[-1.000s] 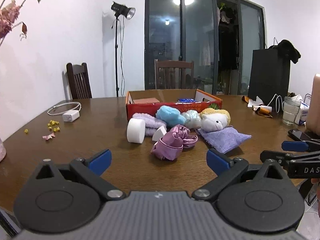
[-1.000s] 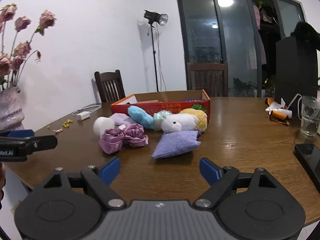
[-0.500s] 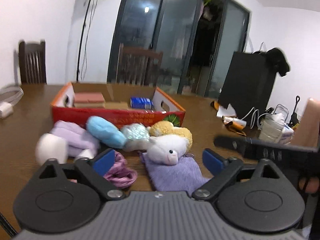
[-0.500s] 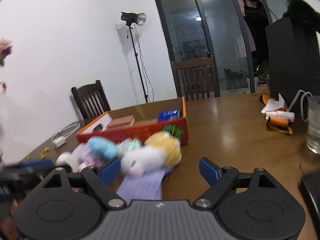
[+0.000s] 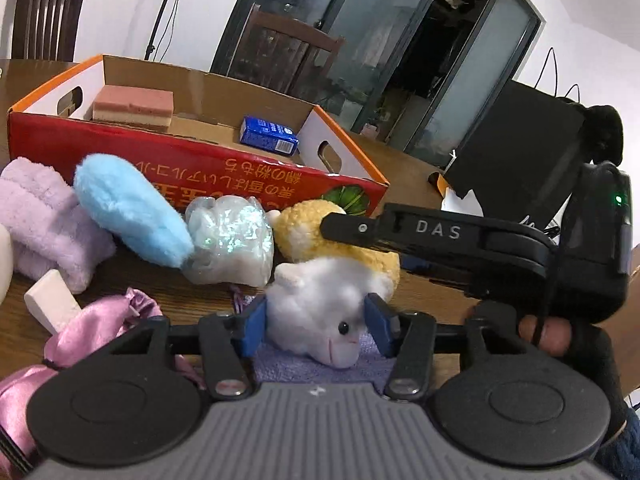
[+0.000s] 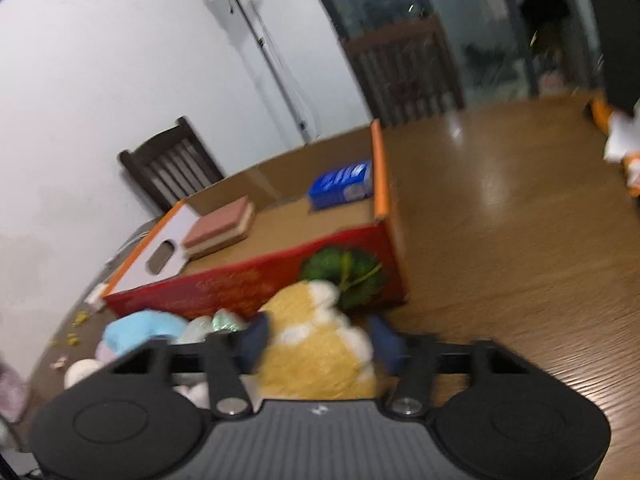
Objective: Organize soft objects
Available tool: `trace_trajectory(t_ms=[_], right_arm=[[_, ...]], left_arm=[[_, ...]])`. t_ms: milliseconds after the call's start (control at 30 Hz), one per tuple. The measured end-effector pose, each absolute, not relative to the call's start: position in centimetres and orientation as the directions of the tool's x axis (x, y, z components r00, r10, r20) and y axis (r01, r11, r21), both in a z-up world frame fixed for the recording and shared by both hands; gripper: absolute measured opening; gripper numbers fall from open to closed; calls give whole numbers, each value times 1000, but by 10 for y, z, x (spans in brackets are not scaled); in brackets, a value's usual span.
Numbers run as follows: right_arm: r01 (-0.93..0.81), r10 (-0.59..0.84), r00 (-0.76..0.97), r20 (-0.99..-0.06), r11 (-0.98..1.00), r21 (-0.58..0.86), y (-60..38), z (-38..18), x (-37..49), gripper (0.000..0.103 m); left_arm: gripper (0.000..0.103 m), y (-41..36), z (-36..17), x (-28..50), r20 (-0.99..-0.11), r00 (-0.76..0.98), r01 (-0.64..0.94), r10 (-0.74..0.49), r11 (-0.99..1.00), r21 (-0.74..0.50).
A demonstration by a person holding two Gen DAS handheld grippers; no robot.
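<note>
The box [image 5: 192, 168] sits at the far side of the table [image 6: 520, 216], with the soft things heaped just near of it. We judge the grasping step in hand: our left gripper [image 5: 316, 326] pinches the white plush [image 5: 320, 300], and our right gripper [image 6: 316, 340] brackets the yellow plush [image 6: 316, 356], its closure unclear in blur. Next, we would lift each over the box's near wall.

Both grippers have moved in from the near edge of the worktop to the plush sheep [image 5: 320, 300]. The left gripper [image 5: 316, 328], wide open a second ago, now has its jaws pressed against the white head; the right gripper [image 6: 320, 340] now brackets the yellow body, its view newly tilted and blurred.
</note>
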State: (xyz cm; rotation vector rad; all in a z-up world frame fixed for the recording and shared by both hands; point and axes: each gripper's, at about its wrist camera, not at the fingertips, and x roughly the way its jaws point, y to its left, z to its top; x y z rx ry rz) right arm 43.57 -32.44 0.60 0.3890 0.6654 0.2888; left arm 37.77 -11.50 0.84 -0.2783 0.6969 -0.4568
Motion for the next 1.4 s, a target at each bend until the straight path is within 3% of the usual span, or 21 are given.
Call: trace_trajectory(t_ms=[133,267,400,600,733,900,1033,1267,1400], right_arm=[[-126,360,784,-506,890,439,-325,16,421,39],[-160,328,849,-414,906,391,-318,53,371,39],[-222,362,860,-358,899,377,-309,75,306,39],[-258,404,802,-439,899,355,-282,43,226,39],[-222,388,787,-481,904,366,-264,18,195,40],[-210,356,797,-489,921,327,-251,10,177,44],[-205,350,807,-475,921,330,-257,11,161,47],[-216,366,793,-486,916,337,-262,9,153,49],[-215,380,790,-481,907,362,-265,8,156,49]], left_arm=[[52,-107,24,365,-510,674,323,-534,834,-448],[52,-93,57,318,-426,693,403,-582,803,-440],[52,-68,61,264,-419,658,436,-626,770,-465],[52,-37,21,196,-484,589,417,-647,757,-504],[54,-26,-4,179,-509,599,422,-618,784,-454],[63,-5,0,161,-461,688,404,-561,823,-399],[68,6,7,156,-440,680,393,-587,798,-456],[67,-4,2,160,-461,664,384,-589,798,-465],[56,-5,-3,164,-468,640,384,-610,781,-493]])
